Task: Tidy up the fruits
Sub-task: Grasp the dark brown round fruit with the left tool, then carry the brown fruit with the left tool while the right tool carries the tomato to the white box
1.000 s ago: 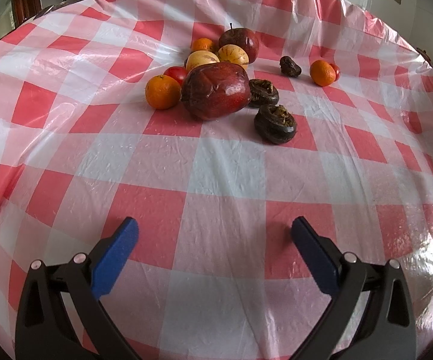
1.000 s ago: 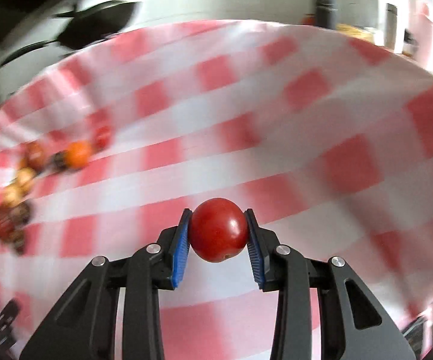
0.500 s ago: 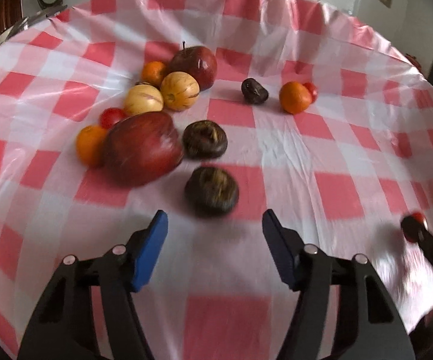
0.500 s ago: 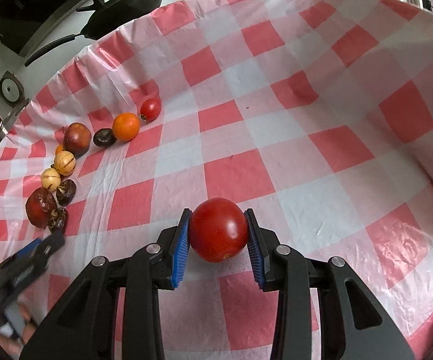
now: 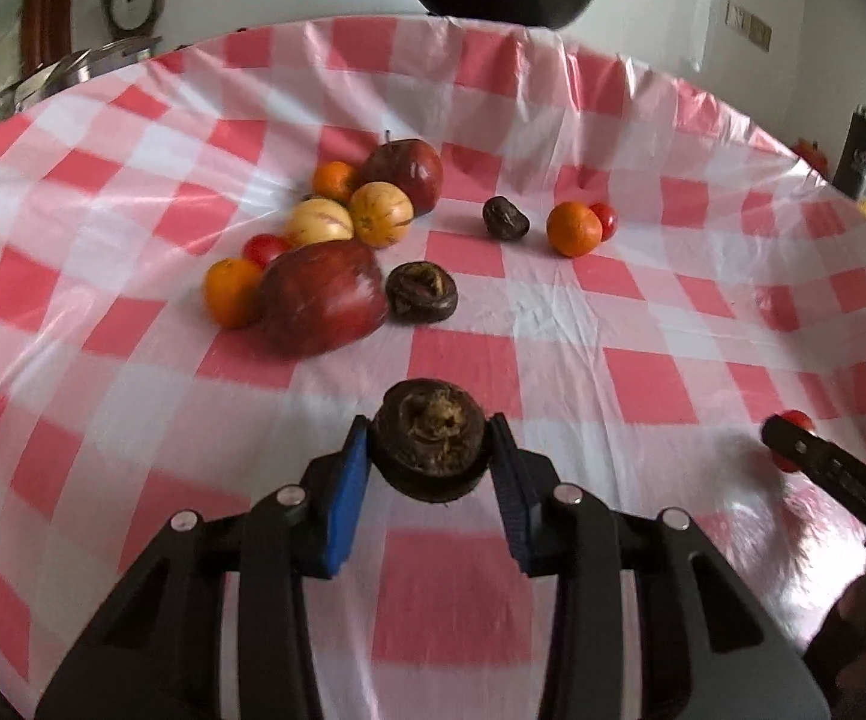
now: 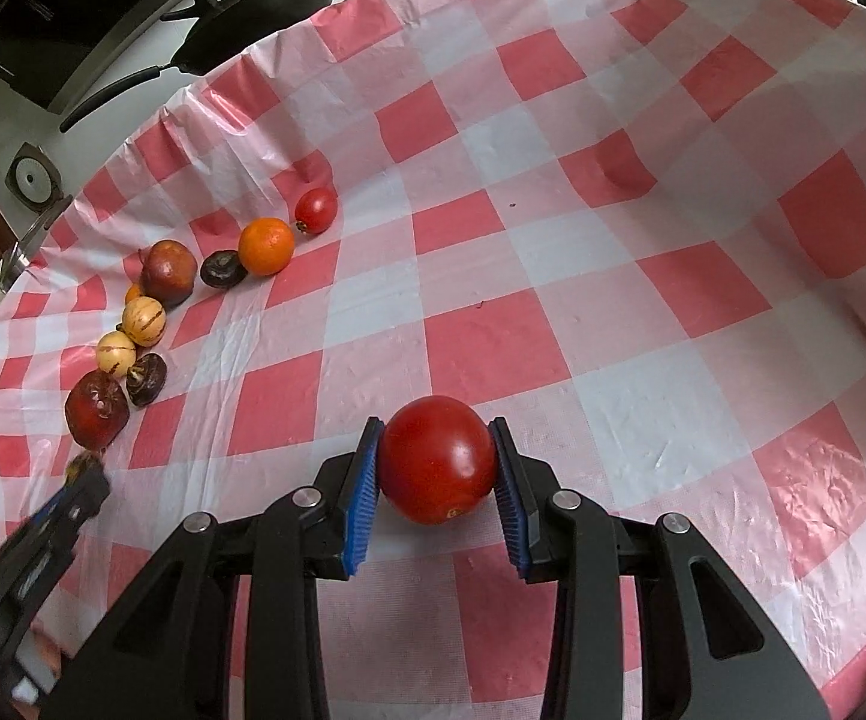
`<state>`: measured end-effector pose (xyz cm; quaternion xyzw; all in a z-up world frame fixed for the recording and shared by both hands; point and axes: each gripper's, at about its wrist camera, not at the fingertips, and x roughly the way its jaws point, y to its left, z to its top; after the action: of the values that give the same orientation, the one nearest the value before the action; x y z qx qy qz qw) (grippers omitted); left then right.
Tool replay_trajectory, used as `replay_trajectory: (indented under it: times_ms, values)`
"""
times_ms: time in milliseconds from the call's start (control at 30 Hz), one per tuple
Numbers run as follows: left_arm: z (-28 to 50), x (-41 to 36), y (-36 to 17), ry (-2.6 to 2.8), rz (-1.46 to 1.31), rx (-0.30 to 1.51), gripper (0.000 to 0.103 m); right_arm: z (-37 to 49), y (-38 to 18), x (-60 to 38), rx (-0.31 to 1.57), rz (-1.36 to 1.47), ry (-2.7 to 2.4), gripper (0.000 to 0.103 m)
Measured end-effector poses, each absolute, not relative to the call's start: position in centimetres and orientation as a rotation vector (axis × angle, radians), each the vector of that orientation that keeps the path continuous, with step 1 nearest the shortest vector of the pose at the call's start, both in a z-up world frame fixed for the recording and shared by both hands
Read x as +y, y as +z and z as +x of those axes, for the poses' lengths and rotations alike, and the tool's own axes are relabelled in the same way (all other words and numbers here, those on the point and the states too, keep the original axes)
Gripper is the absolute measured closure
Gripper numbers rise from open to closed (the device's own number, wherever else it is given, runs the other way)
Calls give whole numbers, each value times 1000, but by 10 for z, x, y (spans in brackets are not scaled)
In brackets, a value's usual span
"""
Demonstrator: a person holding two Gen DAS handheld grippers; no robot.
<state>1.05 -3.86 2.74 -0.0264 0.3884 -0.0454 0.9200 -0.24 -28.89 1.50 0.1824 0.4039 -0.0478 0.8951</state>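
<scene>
Now closing: left gripper (image 5: 430, 465) on a dark wrinkled fruit (image 5: 430, 447), above the checked tablecloth (image 5: 553, 324). Clamped firmly: right gripper (image 6: 436, 471) on a tomato (image 6: 436, 459).

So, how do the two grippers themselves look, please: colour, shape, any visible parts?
Both look alike. The left gripper and the right gripper each have a black frame with triangular cut-outs, silver round pins at the joints, and two fingers ending in blue ribbed pads. No cables, markings or sleeves are visible.
</scene>
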Motion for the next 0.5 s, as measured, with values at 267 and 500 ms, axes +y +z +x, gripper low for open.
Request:
replay_trajectory:
  times_ms: [267,500]
  values:
    - [-33,-17,24,-78,-132,787,64,-2,15,-289,838,379,-101,67]
    - [-62,10,24,-39,-161,780,64,-1,15,-289,839,378,-100,67]
